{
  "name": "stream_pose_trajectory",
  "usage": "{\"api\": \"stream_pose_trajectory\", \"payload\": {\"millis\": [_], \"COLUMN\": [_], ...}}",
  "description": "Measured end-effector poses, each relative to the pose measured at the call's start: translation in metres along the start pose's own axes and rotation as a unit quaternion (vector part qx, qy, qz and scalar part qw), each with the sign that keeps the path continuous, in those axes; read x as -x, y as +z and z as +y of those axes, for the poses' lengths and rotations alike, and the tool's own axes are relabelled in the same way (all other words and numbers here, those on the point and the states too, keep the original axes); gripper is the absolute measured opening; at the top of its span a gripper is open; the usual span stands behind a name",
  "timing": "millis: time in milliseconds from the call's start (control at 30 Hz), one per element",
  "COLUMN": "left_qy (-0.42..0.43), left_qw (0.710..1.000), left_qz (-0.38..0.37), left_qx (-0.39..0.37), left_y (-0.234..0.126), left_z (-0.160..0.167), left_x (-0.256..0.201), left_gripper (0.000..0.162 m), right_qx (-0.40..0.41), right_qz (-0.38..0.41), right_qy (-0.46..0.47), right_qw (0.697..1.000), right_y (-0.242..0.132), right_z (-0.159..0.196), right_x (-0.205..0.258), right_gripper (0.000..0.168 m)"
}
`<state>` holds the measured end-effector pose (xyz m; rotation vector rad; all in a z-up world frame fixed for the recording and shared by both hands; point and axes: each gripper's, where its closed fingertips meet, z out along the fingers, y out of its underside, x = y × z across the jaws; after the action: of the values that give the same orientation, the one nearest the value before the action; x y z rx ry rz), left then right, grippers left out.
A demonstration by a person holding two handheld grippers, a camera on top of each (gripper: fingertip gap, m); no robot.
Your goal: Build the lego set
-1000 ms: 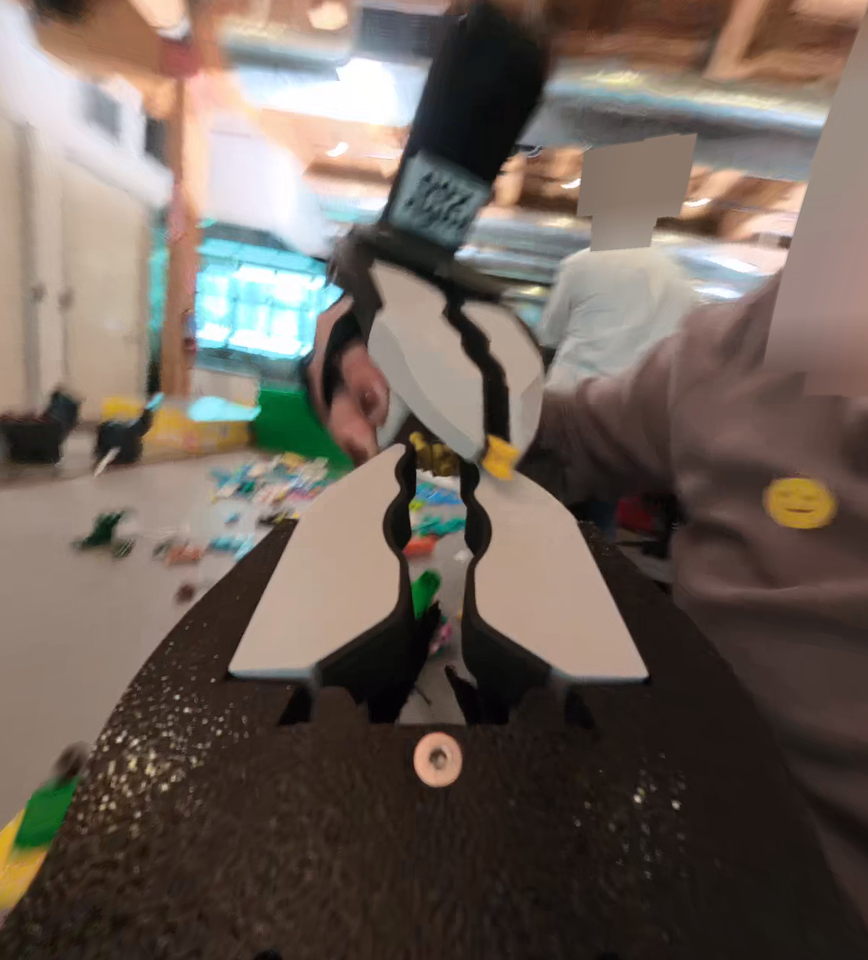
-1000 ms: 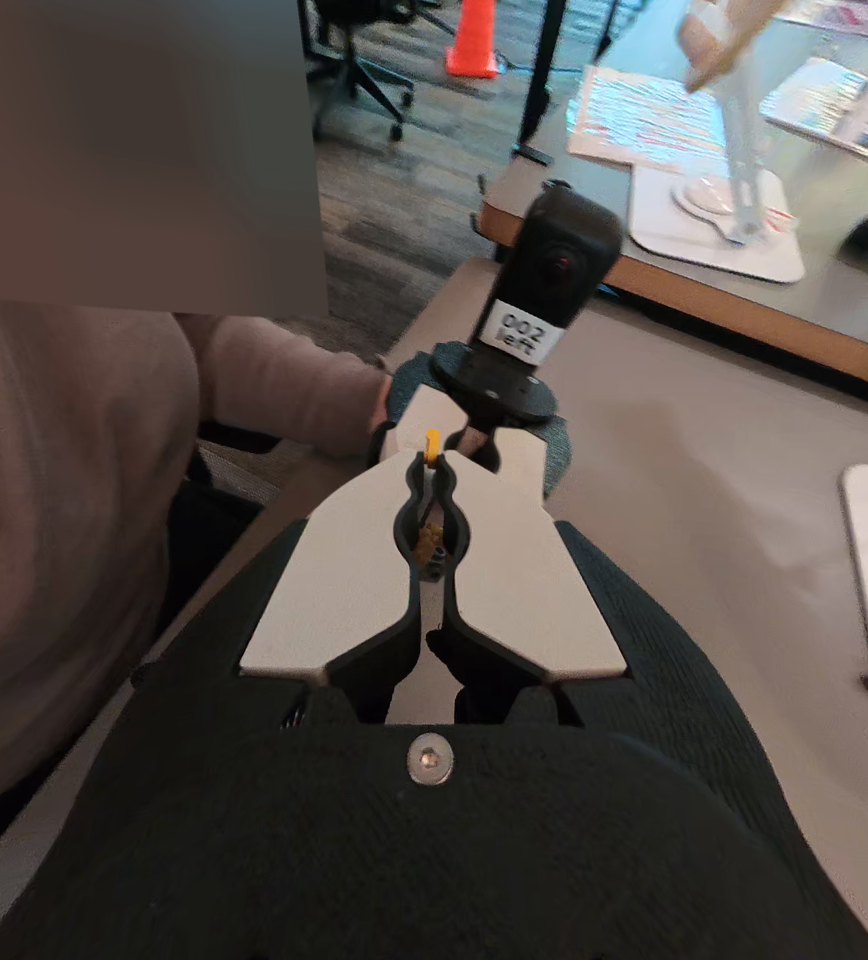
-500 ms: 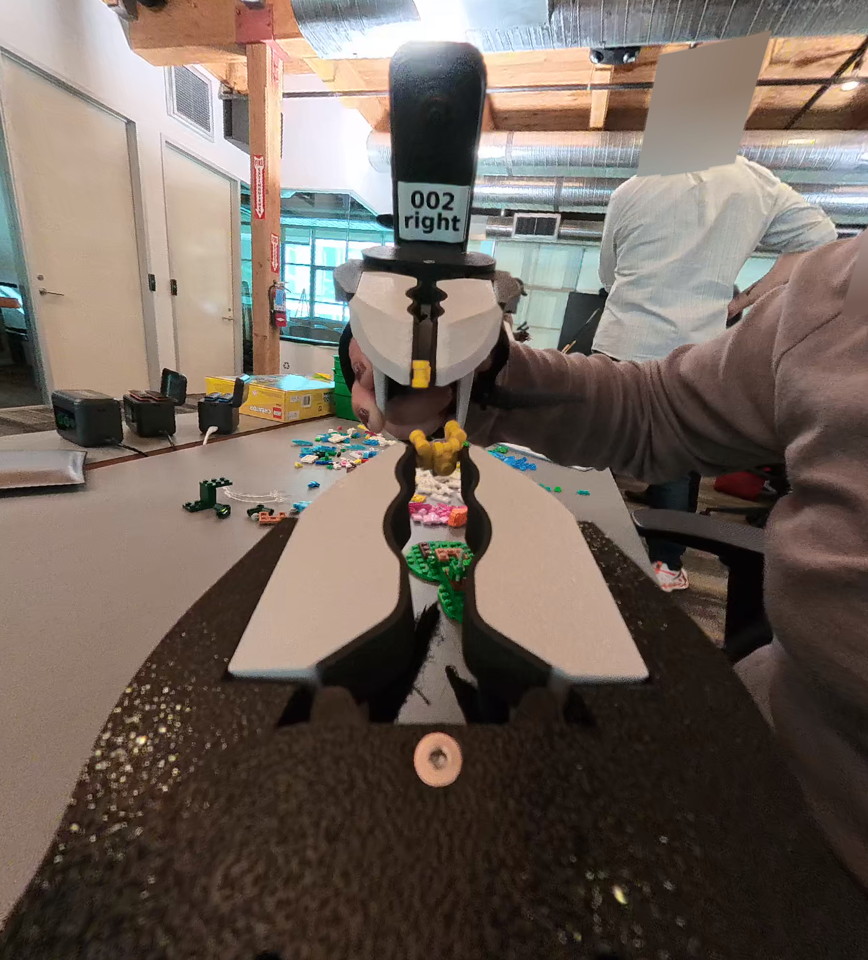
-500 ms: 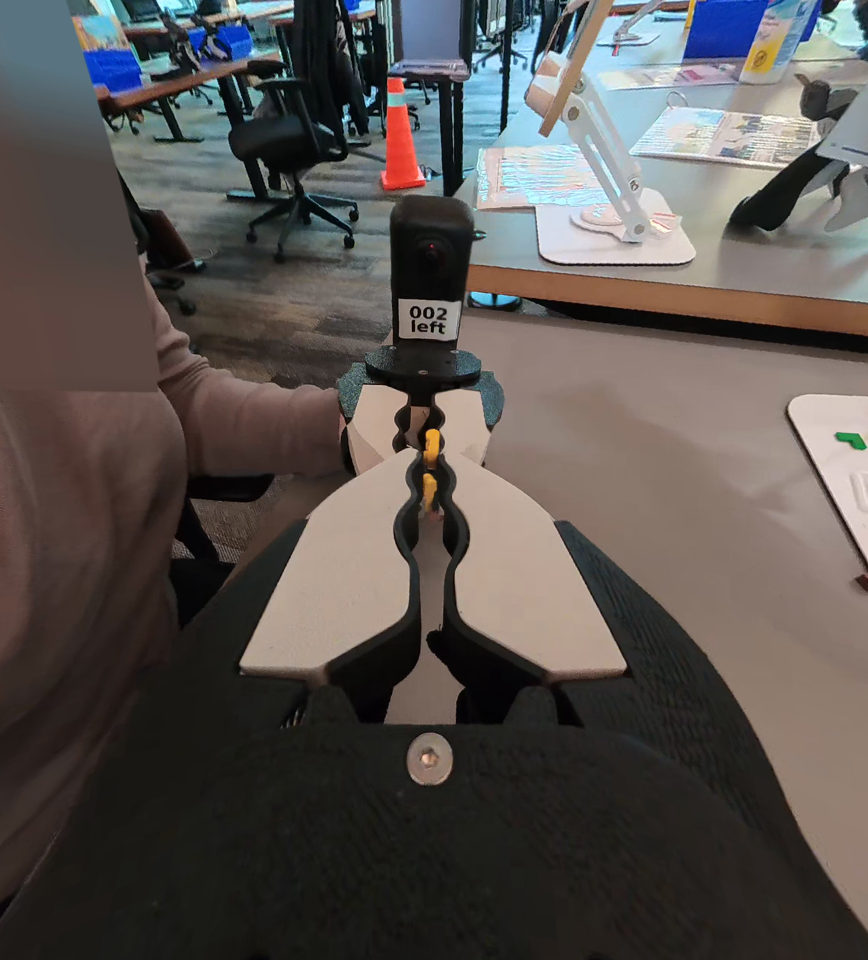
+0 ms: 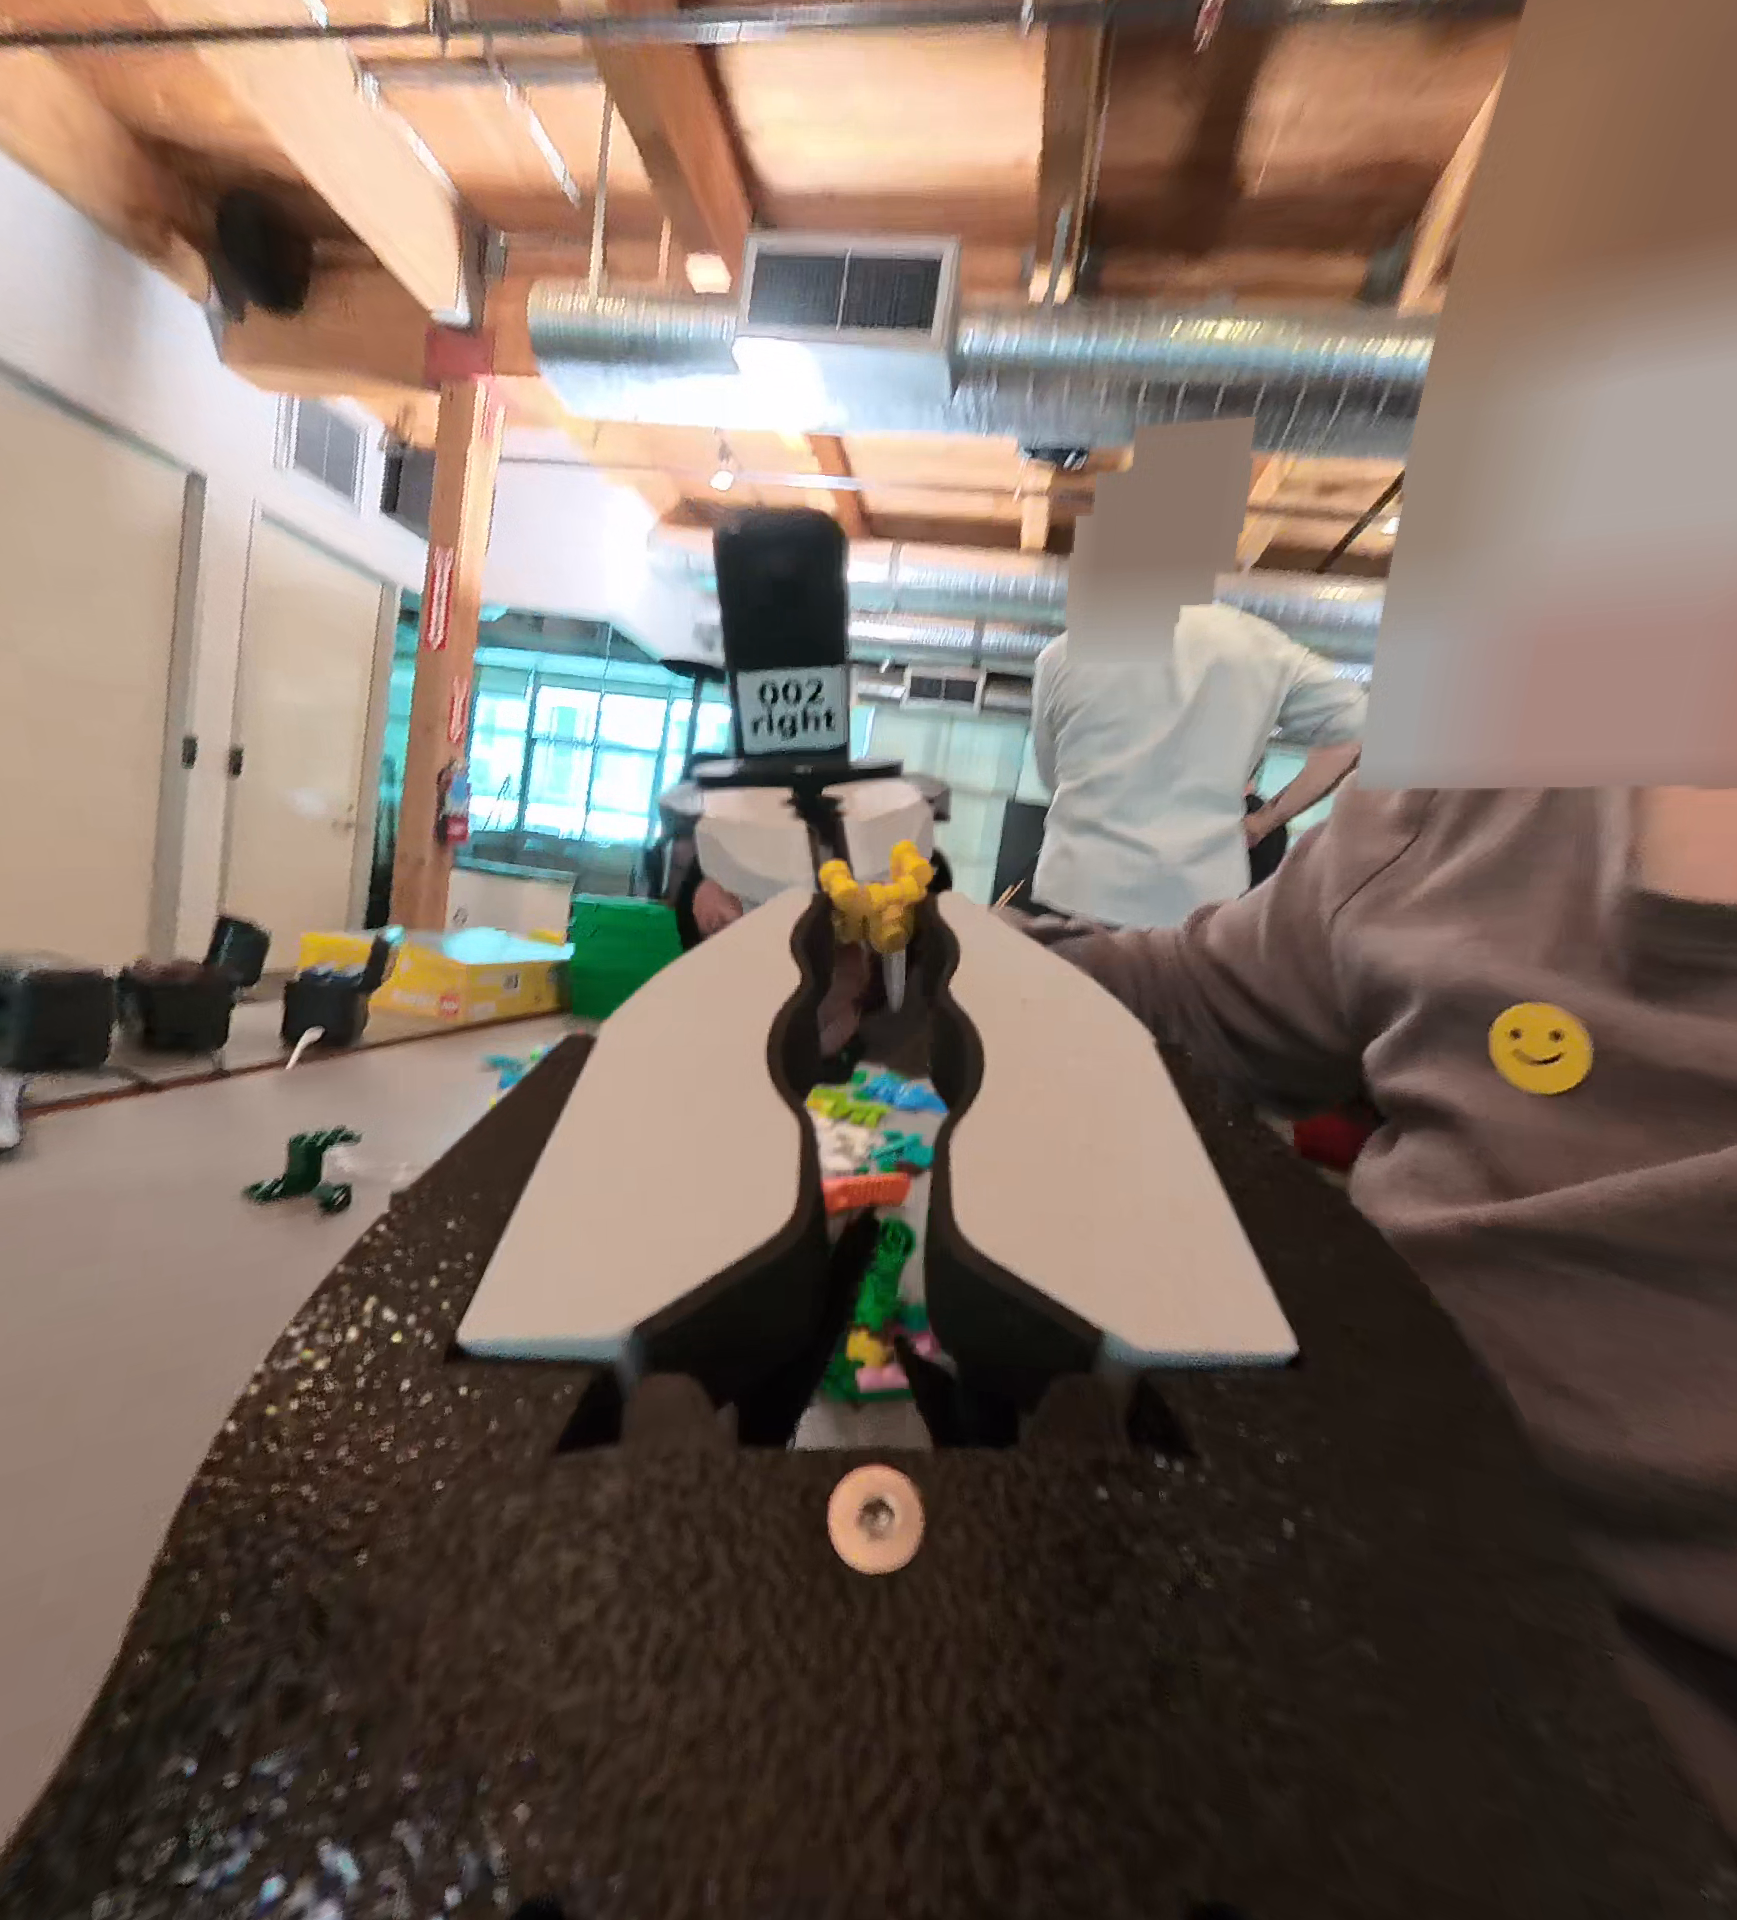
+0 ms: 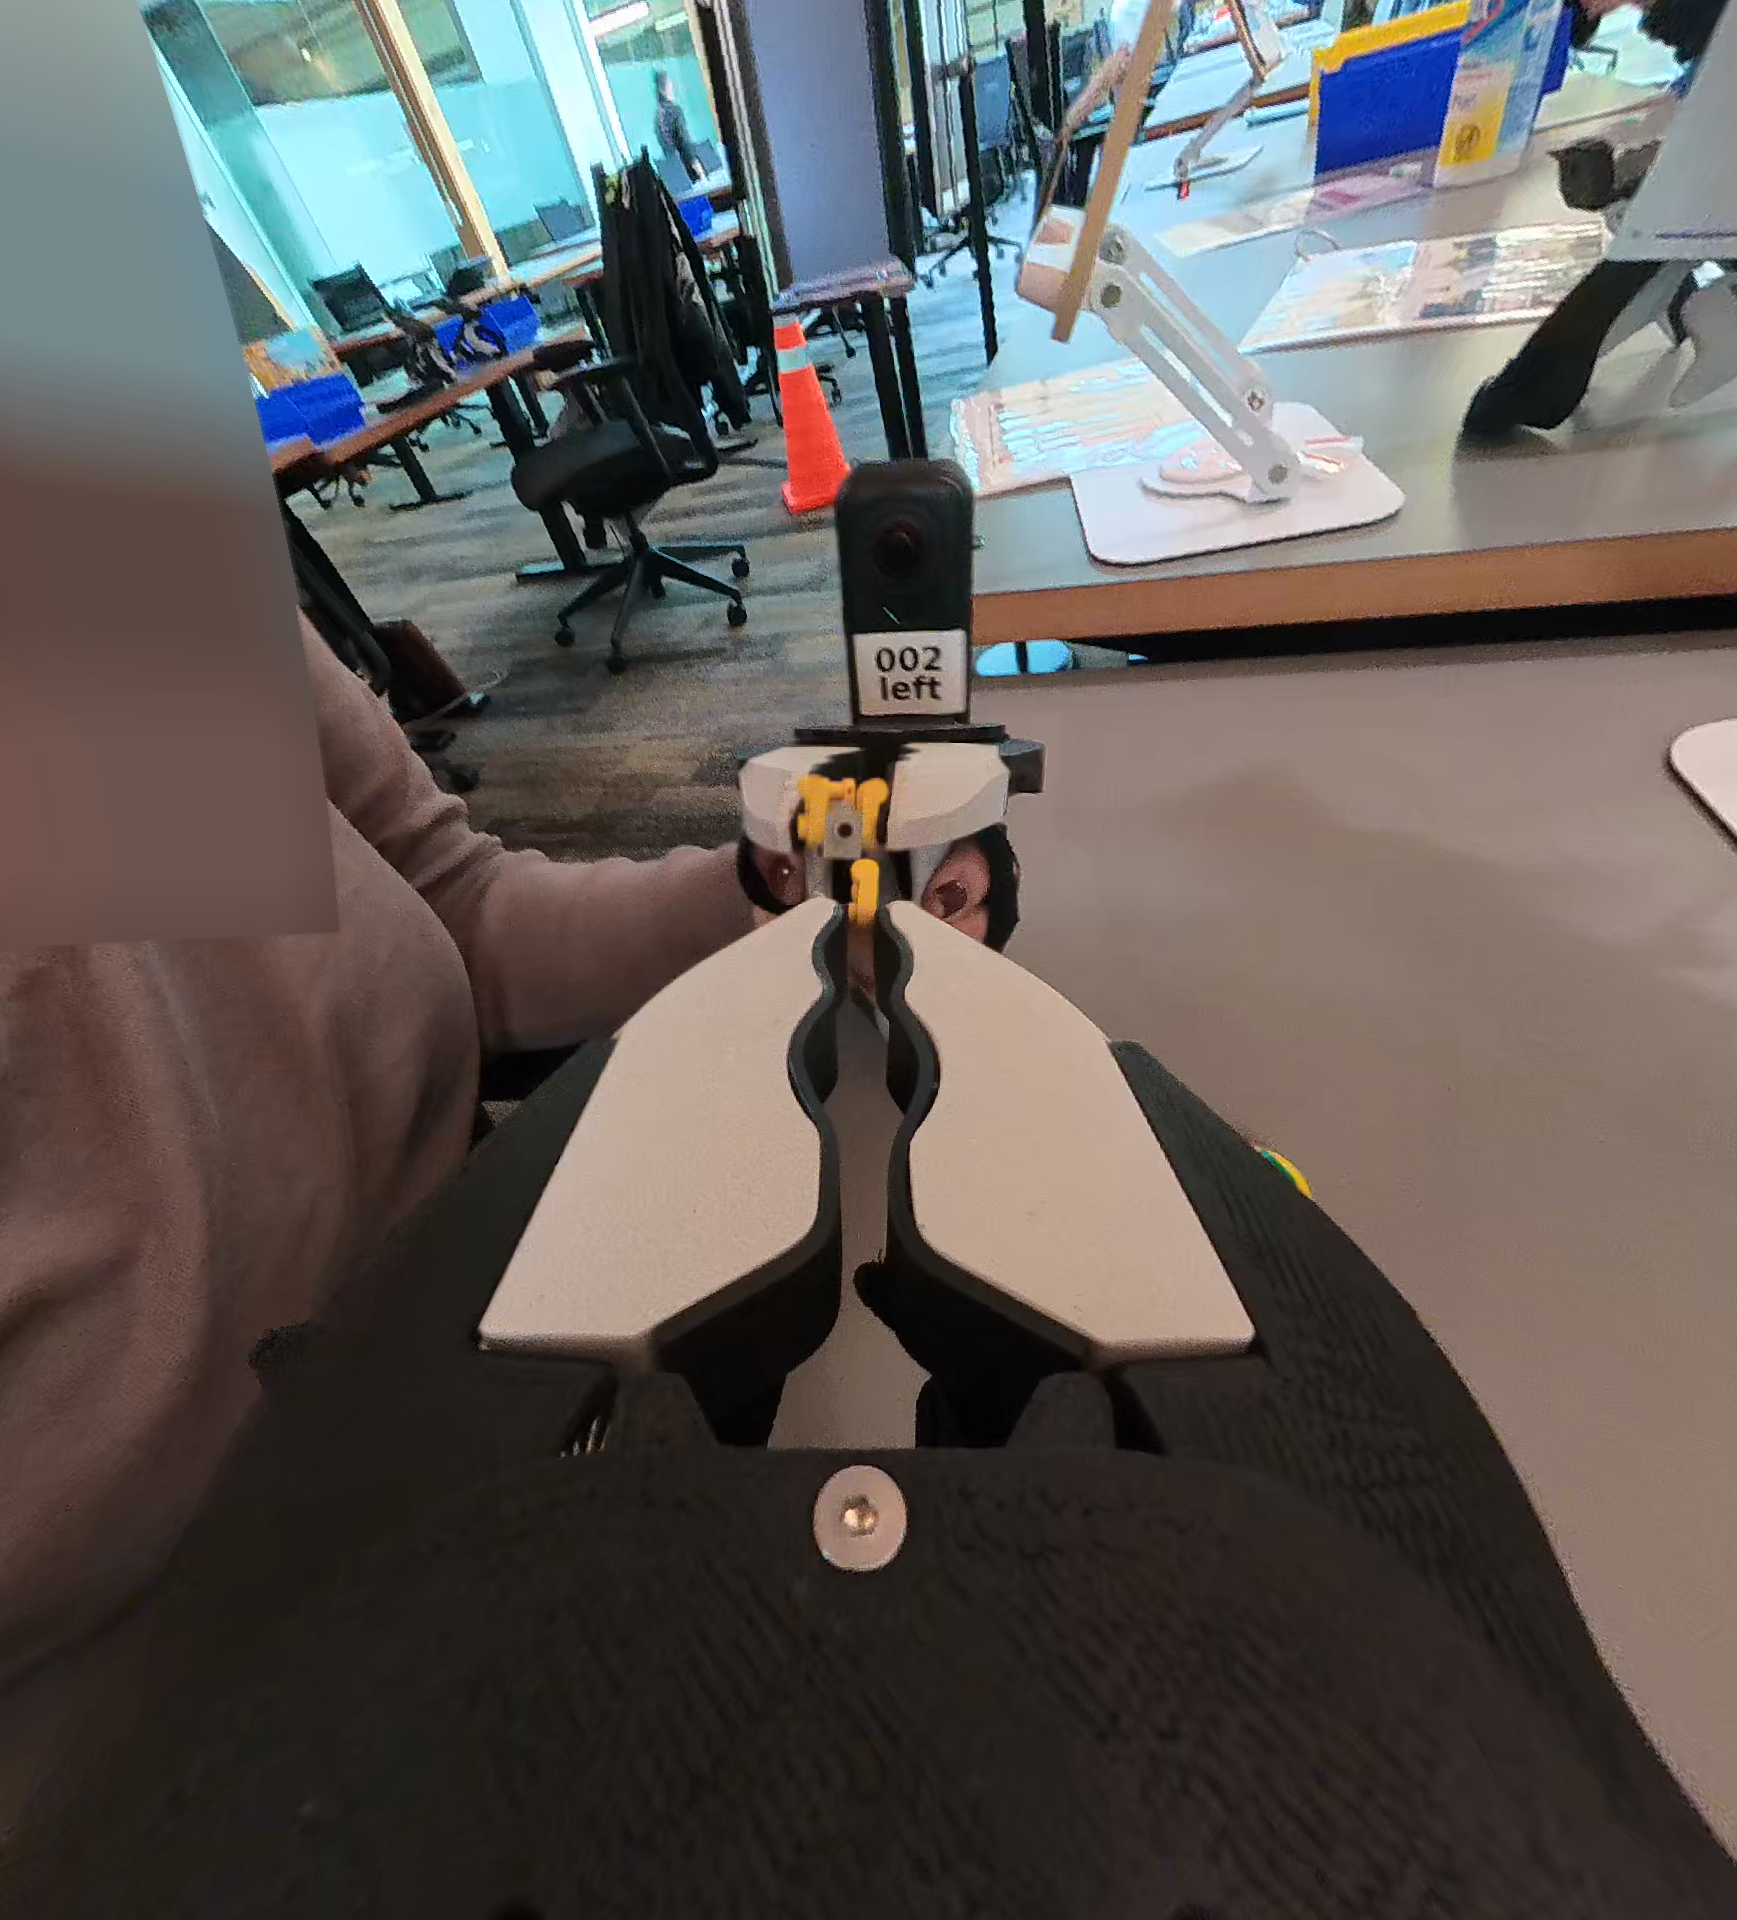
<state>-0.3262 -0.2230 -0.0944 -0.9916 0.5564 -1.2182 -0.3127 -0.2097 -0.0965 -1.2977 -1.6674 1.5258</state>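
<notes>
Yellow plastic pinched at both tool tips, held up in the air between the two grippers. Facing each other nose to nose, left gripper (image 5: 869, 914) and right gripper (image 6: 859, 920), tips nearly meeting above the grey table (image 6: 1363, 935).

Left gripper: nearly closed, clamping a yellow forked piece (image 5: 872, 899) with a small grey block (image 6: 843, 828) at its centre; prongs spreading sideways, seen face-on from the right wrist view.

Right gripper: nearly closed, only a thin gap showing, nipping a small yellow clip piece (image 6: 862, 891) at the very tip. Long axis of clip standing roughly upright, sitting just below the grey block, touching or about to touch; cannot tell which.

Key relation: forked piece lying straight ahead of the right tips and a shade higher. Judging the coming move as a short push forward and up to seat the clip. Risk: tiny part twisting in the pinch.

Outward: loose bricks (image 5: 879, 1132) scattered on the table beneath, a dark green assembly (image 5: 308, 1169) off to the left, yellow box (image 5: 459, 971) farther back. Person's sleeve (image 5: 1259, 997) on the operator's side.
</notes>
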Motion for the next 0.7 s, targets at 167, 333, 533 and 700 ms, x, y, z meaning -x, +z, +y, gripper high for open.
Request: {"api": "stream_pose_trajectory", "payload": {"millis": [167,333,533,700], "left_qy": [-0.021,-0.027,-0.006,0.007], "left_qw": [0.995,0.992,0.996,0.997], "left_qz": [0.061,0.073,0.057,0.063], "left_qx": [-0.071,-0.102,-0.064,-0.053], "left_y": [-0.010,-0.020,-0.028,-0.034], "left_z": [-0.023,-0.035,-0.034,-0.038], "left_x": [-0.016,-0.018,-0.018,-0.023], "left_gripper": [0.017,0.017,0.016,0.016], "right_qx": [0.051,0.090,0.165,0.230], "right_qz": [0.057,0.107,0.093,0.029], "right_qy": [-0.032,-0.106,-0.151,-0.086], "right_qw": [0.997,0.984,0.970,0.969], "right_y": [0.011,0.023,0.034,0.038], "right_z": [0.012,0.020,0.034,0.043], "right_x": [-0.005,-0.008,-0.010,-0.016], "right_gripper": [0.002,0.003,0.003,0.002]}}
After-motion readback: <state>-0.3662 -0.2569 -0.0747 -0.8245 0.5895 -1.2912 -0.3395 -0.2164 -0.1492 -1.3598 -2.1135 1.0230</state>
